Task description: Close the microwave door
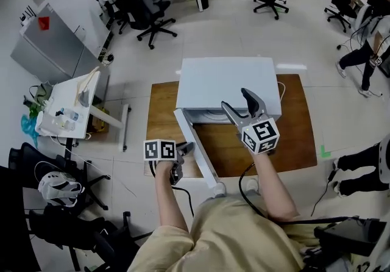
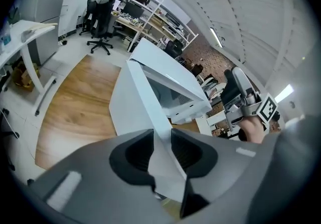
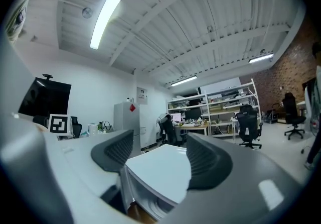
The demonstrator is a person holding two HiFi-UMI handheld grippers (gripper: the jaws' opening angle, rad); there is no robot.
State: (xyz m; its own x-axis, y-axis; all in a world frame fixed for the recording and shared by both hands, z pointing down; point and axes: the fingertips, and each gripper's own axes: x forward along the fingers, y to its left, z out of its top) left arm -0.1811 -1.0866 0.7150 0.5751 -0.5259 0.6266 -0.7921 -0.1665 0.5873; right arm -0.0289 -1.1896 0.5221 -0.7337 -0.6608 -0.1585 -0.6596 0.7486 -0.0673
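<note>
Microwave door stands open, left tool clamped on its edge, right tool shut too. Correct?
No: the right tool is open, jaws apart, nothing gripped, per the right gripper view. Rest holds: the microwave door stands open, left tool clamped on its edge.

Khaki shirt [image 1: 239,235], grey right hand-held gripper [image 1: 235,98], marker cube [image 1: 261,135]

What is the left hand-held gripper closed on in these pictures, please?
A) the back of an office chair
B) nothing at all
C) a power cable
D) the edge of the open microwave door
D: in the left gripper view, the left hand-held gripper has both pads pressed on the thin white edge of the microwave door, which stands swung open from the oven.
</note>
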